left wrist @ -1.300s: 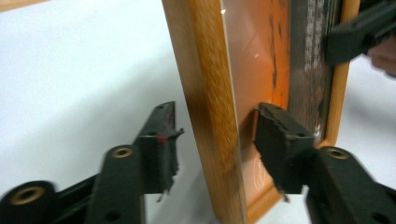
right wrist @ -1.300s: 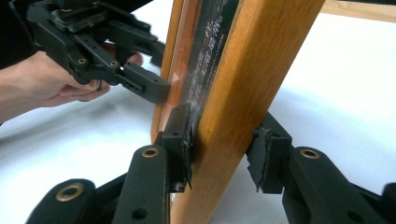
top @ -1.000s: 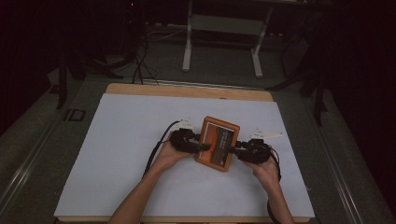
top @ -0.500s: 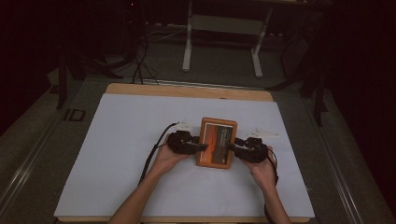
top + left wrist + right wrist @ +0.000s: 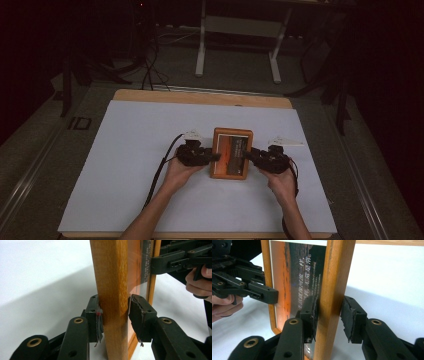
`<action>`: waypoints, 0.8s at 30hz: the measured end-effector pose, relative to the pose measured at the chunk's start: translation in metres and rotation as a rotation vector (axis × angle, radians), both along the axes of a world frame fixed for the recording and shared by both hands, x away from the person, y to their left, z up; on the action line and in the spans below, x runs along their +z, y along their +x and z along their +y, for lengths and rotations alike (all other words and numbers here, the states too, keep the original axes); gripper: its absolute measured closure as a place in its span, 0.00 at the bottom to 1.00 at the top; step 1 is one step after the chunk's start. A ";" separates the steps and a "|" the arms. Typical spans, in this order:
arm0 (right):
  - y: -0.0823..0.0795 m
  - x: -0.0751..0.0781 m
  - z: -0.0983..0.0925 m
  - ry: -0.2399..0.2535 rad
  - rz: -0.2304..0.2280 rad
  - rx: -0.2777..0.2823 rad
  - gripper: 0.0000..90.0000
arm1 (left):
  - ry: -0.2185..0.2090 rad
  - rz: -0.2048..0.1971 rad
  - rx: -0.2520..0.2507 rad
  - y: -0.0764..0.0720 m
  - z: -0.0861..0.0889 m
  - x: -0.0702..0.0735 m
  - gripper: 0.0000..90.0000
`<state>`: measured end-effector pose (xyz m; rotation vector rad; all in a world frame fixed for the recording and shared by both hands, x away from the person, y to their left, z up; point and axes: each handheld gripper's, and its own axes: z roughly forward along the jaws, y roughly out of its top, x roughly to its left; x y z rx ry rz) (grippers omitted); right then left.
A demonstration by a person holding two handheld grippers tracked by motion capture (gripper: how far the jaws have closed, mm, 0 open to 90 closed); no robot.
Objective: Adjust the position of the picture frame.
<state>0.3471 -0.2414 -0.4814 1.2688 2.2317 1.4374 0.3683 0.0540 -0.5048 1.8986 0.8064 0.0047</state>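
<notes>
A wooden picture frame point(image 5: 231, 153) is held between the two tools, lying flat or nearly flat just above the white worktop point(image 5: 125, 150), with its printed picture facing up. Each long side rail is taken from outside, so that the load is shared and the frame can be kept level rather than tipped by a single grip.

In the left gripper view, the left hand-held gripper point(image 5: 113, 315) is seen straddling the near rail: its jaws have just been closing, and both pads point(image 5: 136, 312) now lie against the wood, so the rail is taken to be clamped. The glass side is met by one pad and the back by the other, which keeps the pressure on the wood edge rather than on the pane.

In the right gripper view, the right hand-held gripper point(image 5: 328, 315) has the opposite rail between its jaws, which have also just been closing. One pad point(image 5: 312, 312) touches the picture side; the other stands slightly off the wood, so this grip is judged not yet firm. The opposite tool is seen beyond the frame in each gripper view.
</notes>
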 end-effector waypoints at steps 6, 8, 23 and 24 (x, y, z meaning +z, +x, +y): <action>-0.003 0.006 -0.004 0.049 -0.014 -0.055 1.00 | -0.030 0.013 0.007 -0.006 0.005 0.009 0.74; -0.004 0.014 -0.004 0.193 0.005 0.066 0.98 | -0.041 -0.008 -0.006 -0.008 0.000 0.013 0.75; -0.017 0.016 0.012 -0.096 -0.078 0.122 0.73 | 0.039 -0.075 -0.040 -0.013 0.000 0.016 0.76; -0.018 0.015 0.009 -0.092 -0.079 0.121 0.72 | 0.041 -0.078 -0.039 -0.013 -0.001 0.016 0.76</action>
